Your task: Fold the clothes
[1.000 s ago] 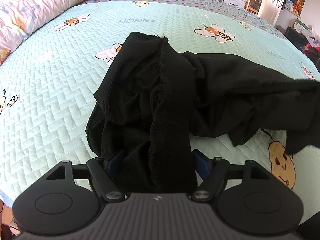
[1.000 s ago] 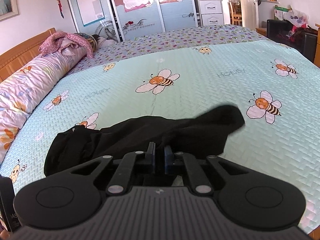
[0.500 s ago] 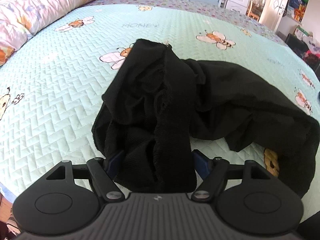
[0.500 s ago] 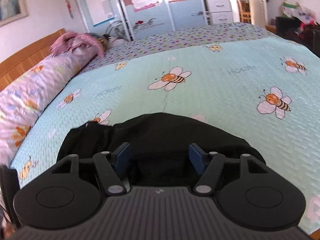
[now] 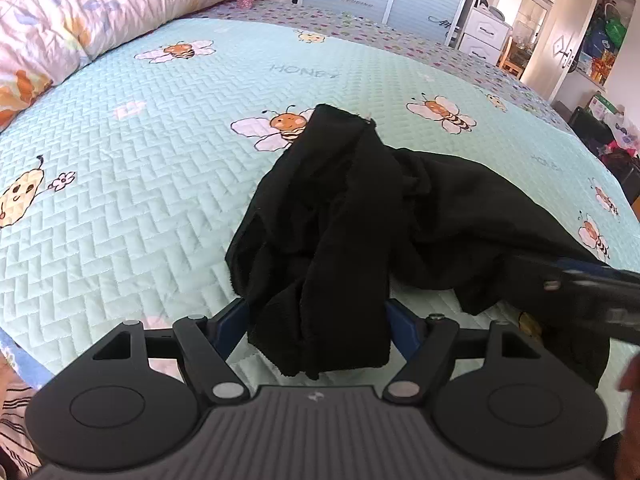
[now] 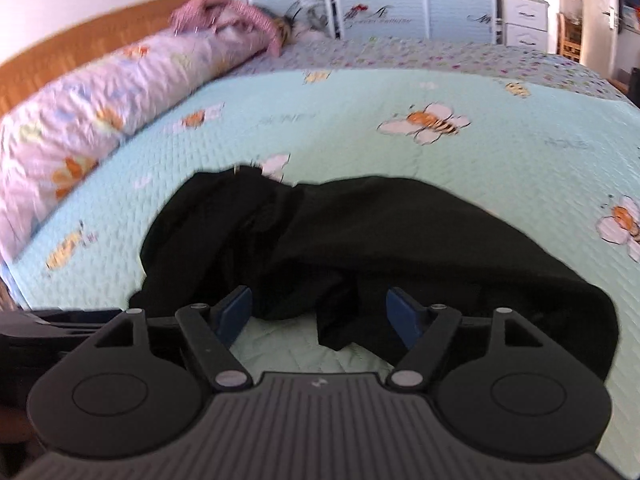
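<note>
- A black garment (image 5: 360, 216) lies bunched on the bee-print quilt (image 5: 140, 184), close to the bed's near edge and well apart from the rolled floral duvet (image 5: 80, 28) along the headboard side.
- The cloth is rumpled, with ridges and overlapping flaps; one thick band runs from the heap towards the left gripper (image 5: 316, 320). No neat fold shows yet.
- The left gripper's jaws stand wide, and that band of cloth hangs between them. Whether the blue pads press on it cannot be told, since the fabric hides their inner faces.
- The right gripper (image 6: 318, 312) has its jaws opening. A dark lobe of the garment lies between them, but the pads stand clear of it, with bare quilt showing at either side.
- In the left wrist view the right gripper appears as a blurred dark bar over the garment's right end, near the bed's near edge.
- Judged from this, the step in hand is an early one: the right end has been let go, and the piece has not been spread flat.
- The next move likely calls for the right gripper to find a clean edge or corner of the cloth, close on a single layer, and draw it away from the left gripper so the garment flattens before any fold.
</note>
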Demonstrator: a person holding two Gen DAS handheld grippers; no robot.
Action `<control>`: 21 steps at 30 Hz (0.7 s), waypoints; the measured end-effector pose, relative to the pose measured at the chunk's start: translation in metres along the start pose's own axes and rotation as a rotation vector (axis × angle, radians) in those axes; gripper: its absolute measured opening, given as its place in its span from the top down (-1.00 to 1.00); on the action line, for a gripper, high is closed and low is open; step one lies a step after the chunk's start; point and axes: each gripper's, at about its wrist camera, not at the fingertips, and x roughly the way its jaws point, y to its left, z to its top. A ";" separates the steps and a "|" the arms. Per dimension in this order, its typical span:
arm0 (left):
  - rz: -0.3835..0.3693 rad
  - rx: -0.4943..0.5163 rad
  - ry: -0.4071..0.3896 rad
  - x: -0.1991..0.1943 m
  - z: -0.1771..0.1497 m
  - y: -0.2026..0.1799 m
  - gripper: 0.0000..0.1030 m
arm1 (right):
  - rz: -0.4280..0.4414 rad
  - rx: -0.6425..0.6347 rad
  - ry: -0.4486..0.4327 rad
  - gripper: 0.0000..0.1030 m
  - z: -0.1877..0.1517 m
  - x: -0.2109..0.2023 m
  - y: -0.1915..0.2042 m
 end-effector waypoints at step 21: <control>-0.083 0.111 0.029 0.045 0.026 -0.014 0.39 | 0.106 0.159 -0.062 0.81 0.047 0.075 -0.018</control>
